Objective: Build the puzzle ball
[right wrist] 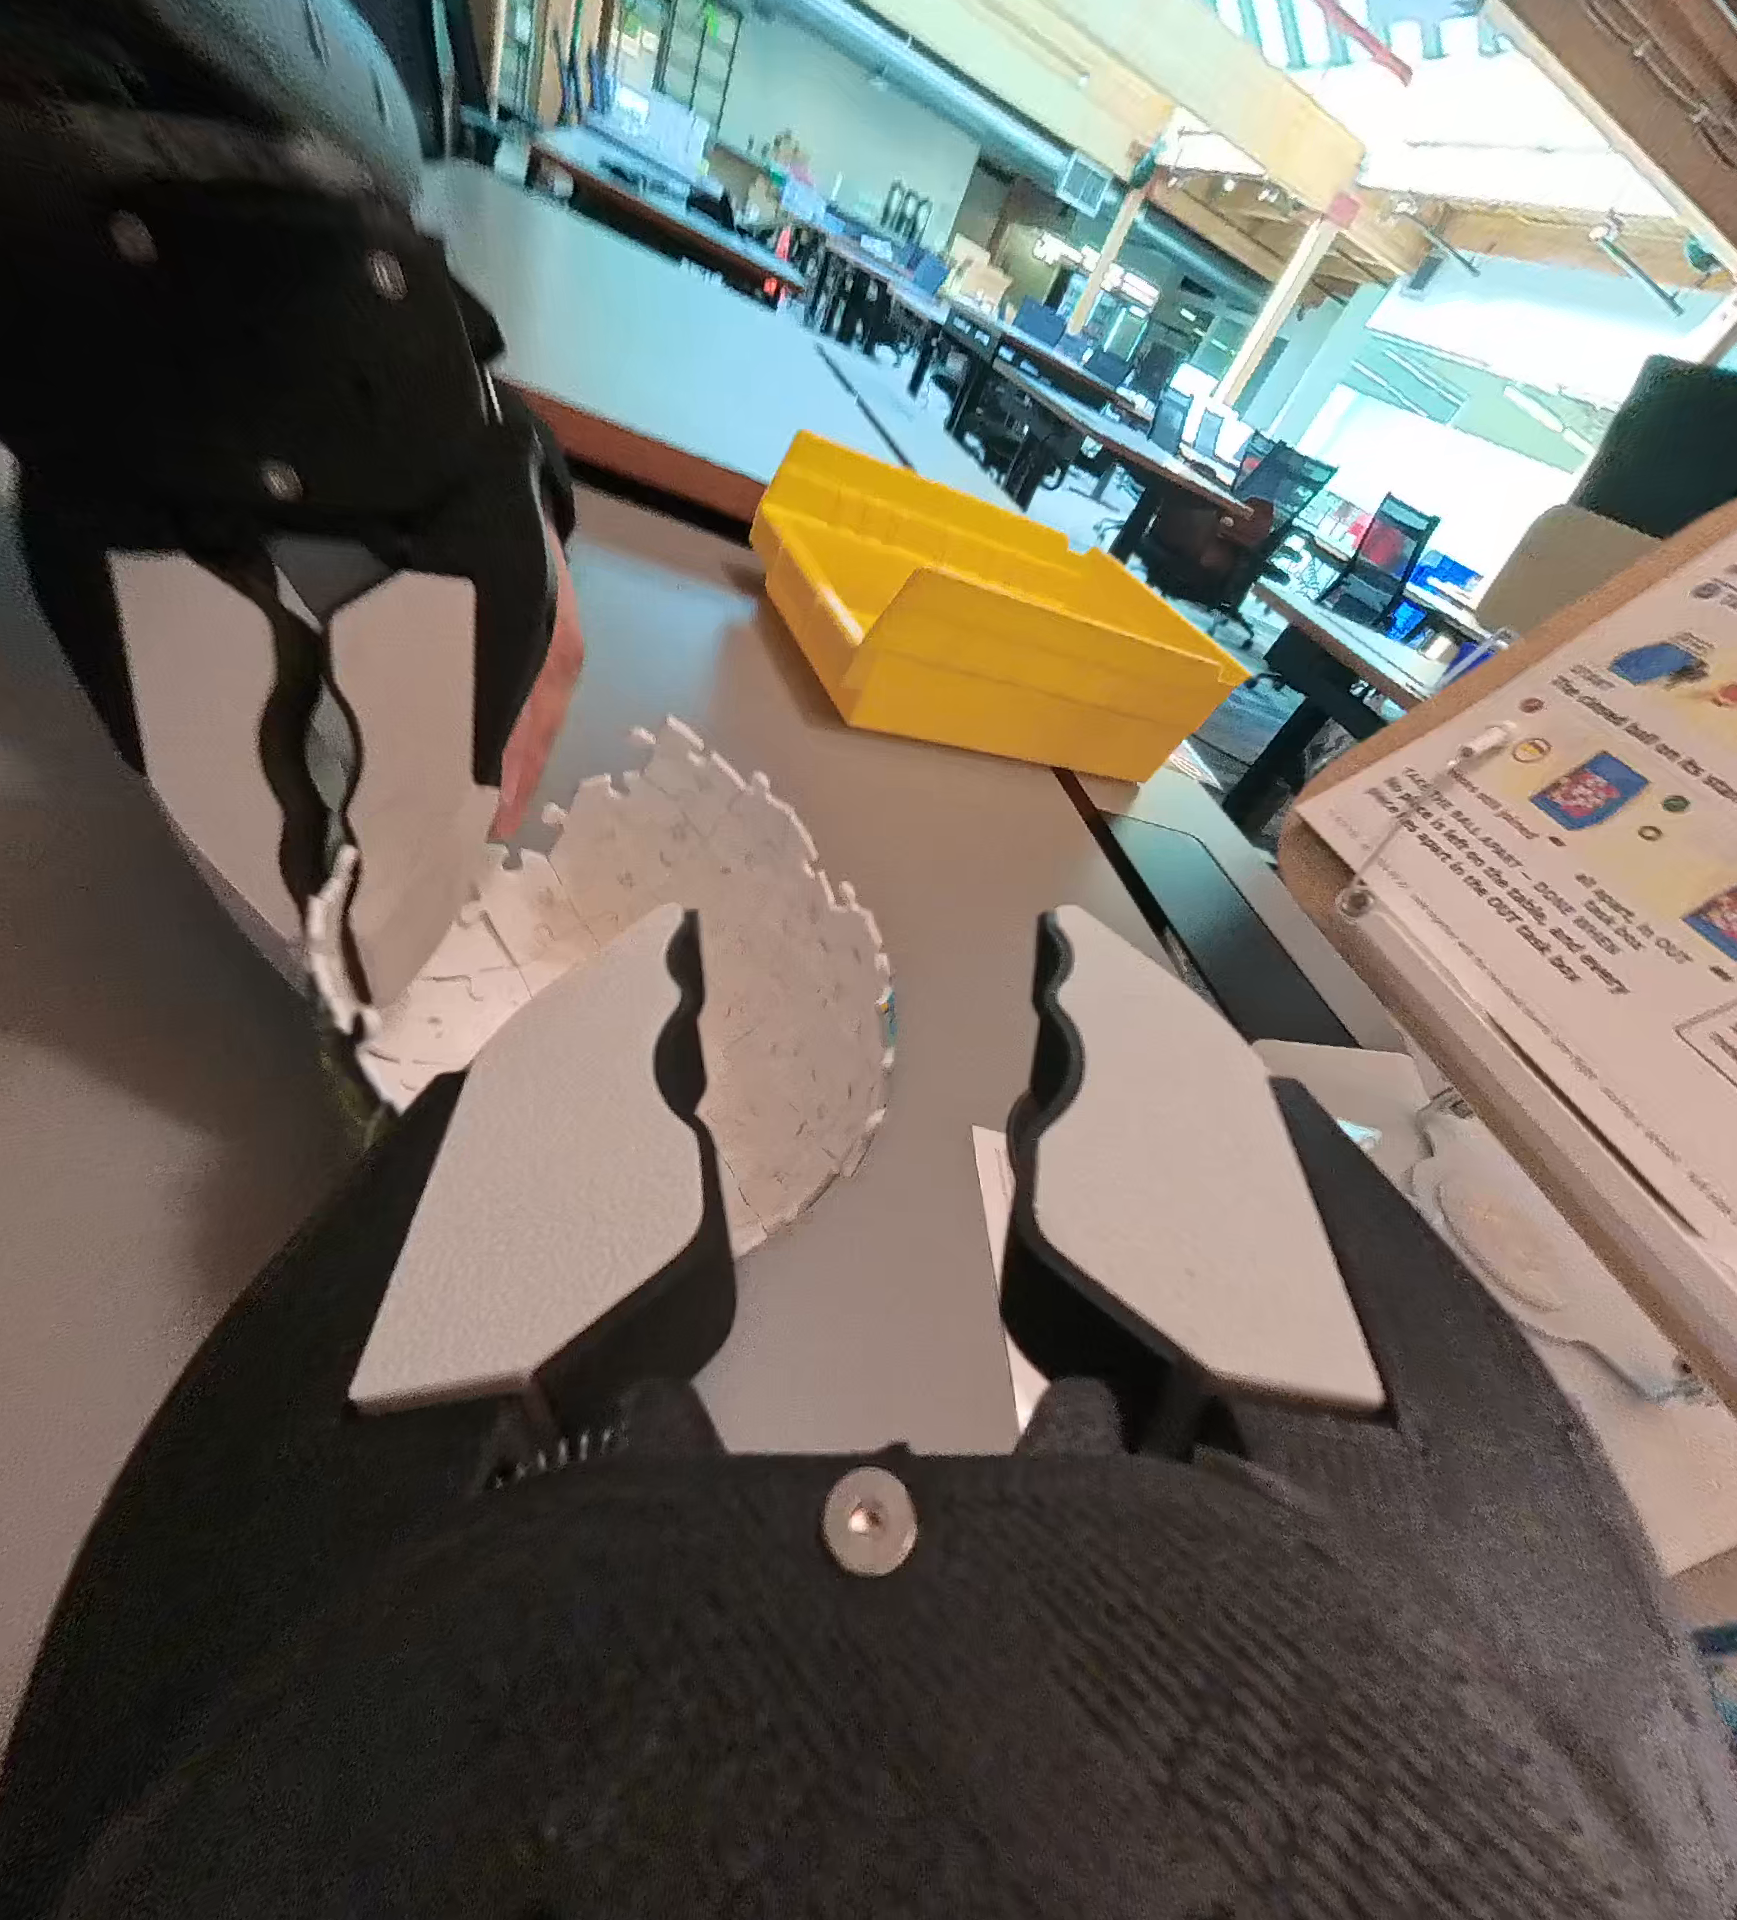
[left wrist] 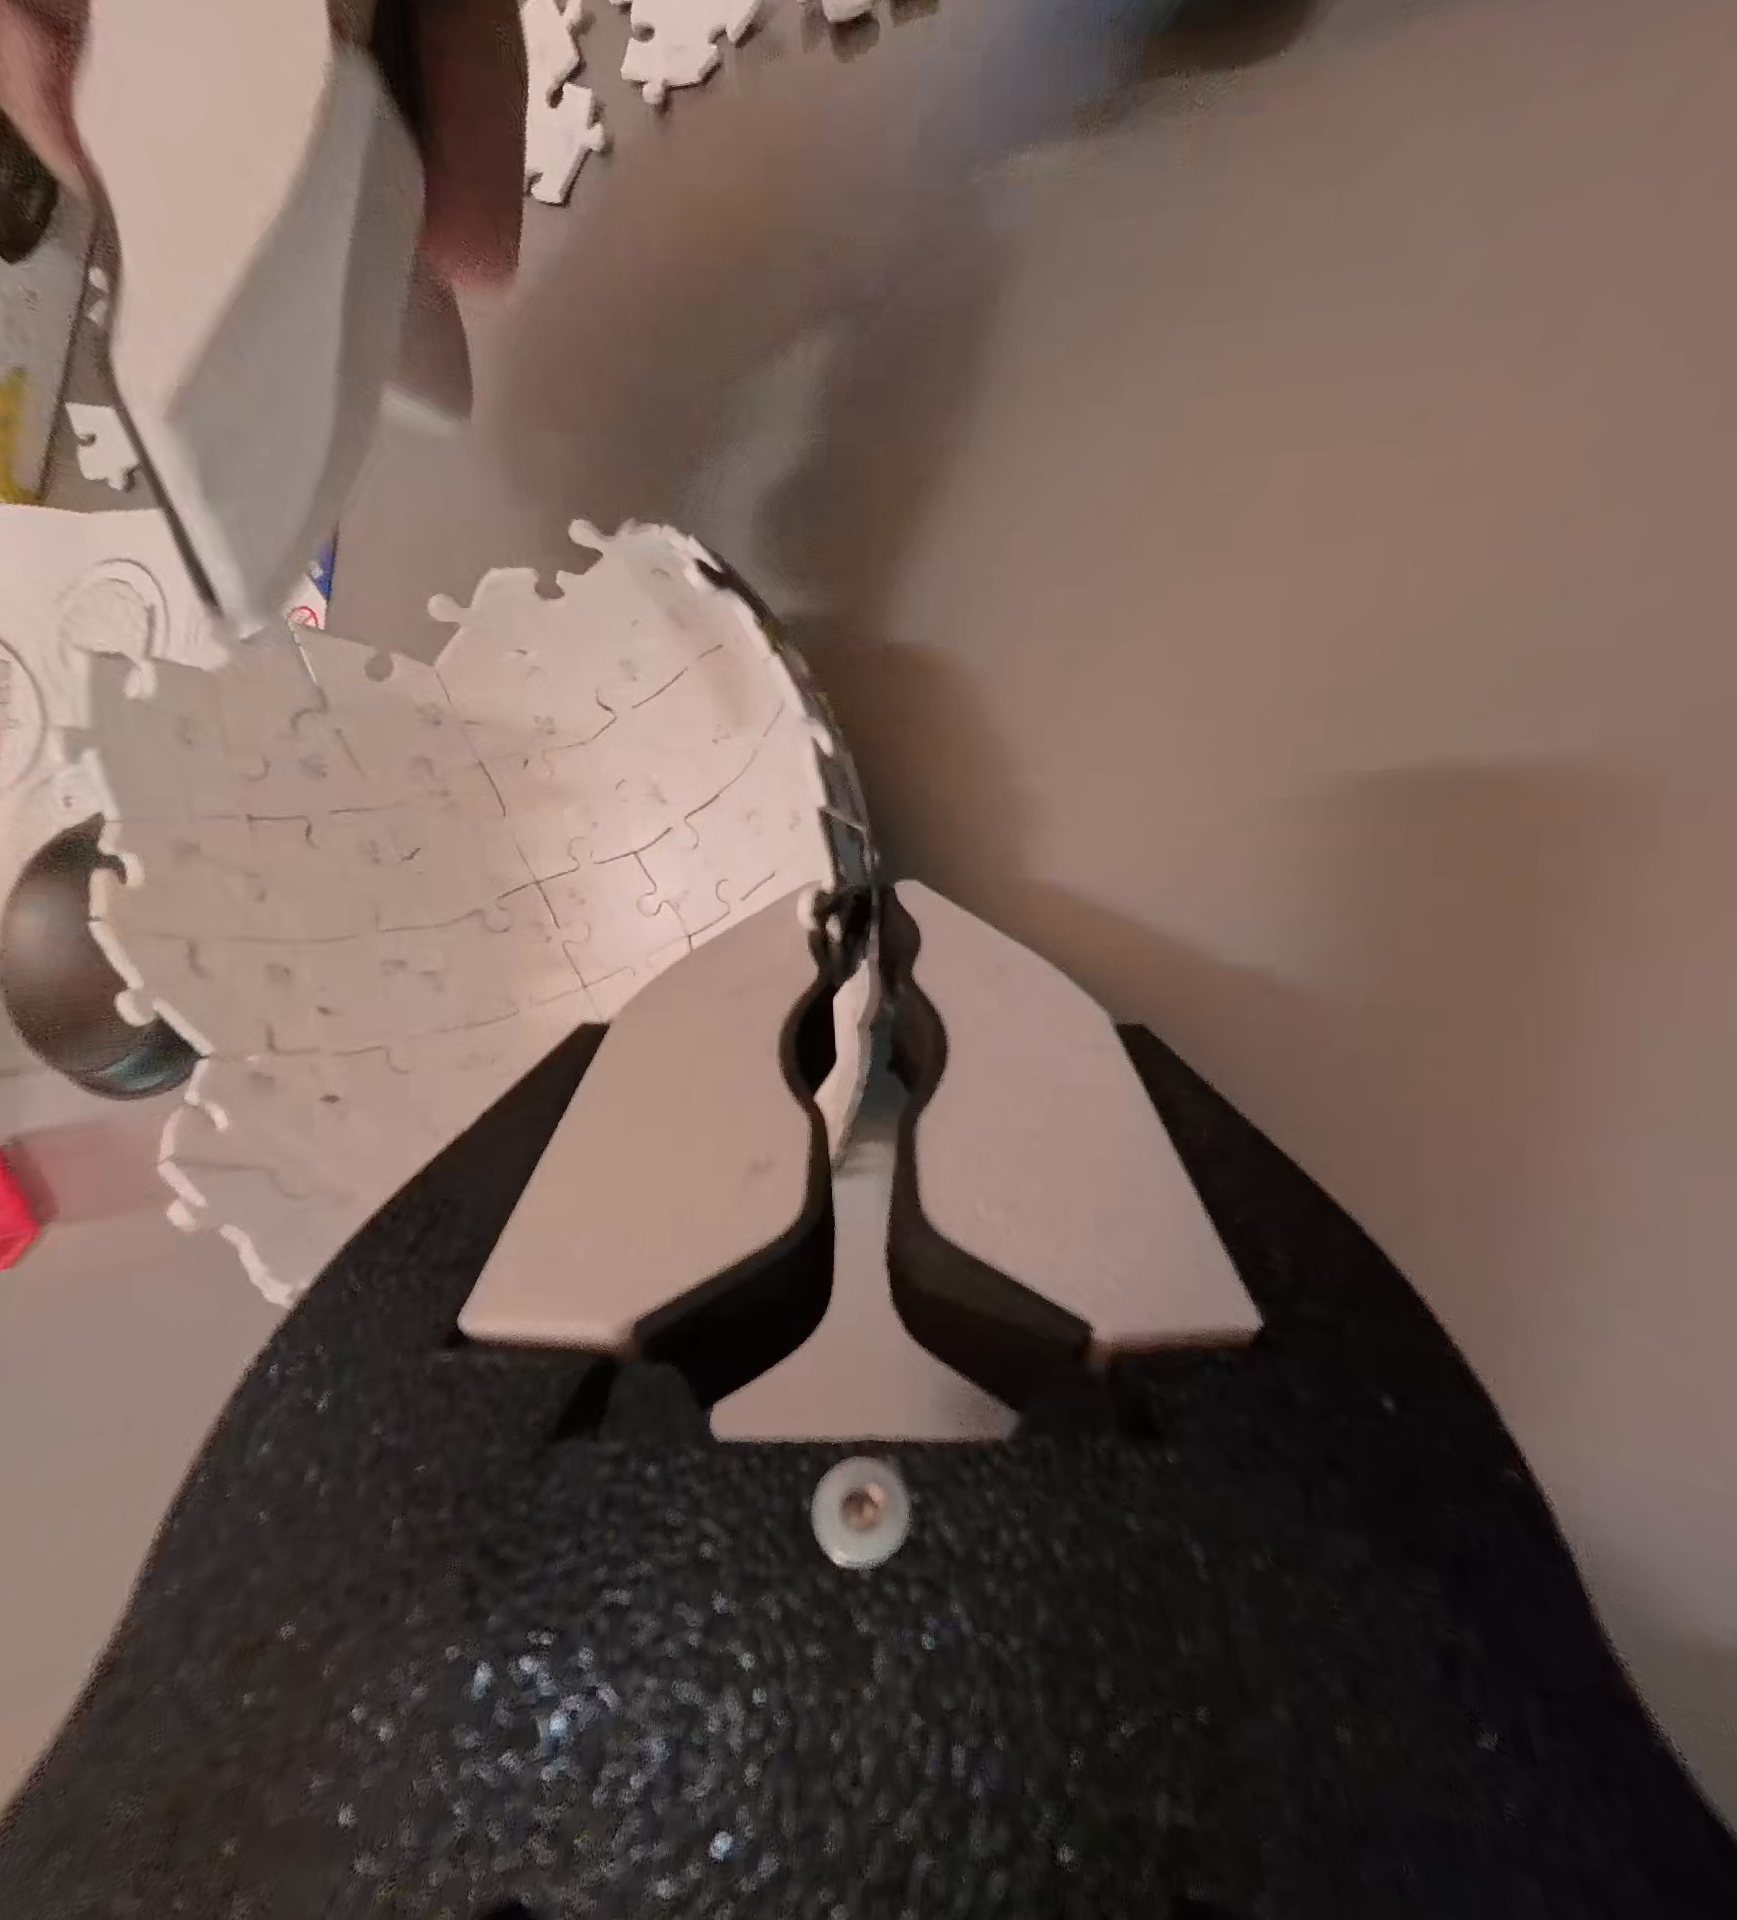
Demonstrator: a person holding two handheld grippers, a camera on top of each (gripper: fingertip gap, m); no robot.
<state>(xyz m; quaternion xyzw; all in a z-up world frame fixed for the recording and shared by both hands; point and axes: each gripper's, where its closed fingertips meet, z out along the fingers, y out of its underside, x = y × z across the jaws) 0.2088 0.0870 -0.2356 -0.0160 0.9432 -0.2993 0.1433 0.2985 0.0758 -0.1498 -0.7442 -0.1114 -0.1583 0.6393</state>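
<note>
Left wrist view shows us the left gripper (left wrist: 869, 935) with its fingers pressed together on the rim of the partly built puzzle ball (left wrist: 490, 831), a curved shell of joined white pieces. We see the shell's hollow, white inside facing this camera, while its printed outer face turns away toward the grey table (left wrist: 1363, 520). Its curved edge sweeps from the clamped rim out to the left, and loose white pieces (left wrist: 635, 73) lie far off at the top. From the right wrist view, we see the right gripper (right wrist: 864, 956) with fingers spread apart and holding nothing, just beside the shell (right wrist: 791, 987). A yellow bin (right wrist: 989, 634) stands beyond on the table, and an instruction board (right wrist: 1612, 831) leans at the right.
</note>
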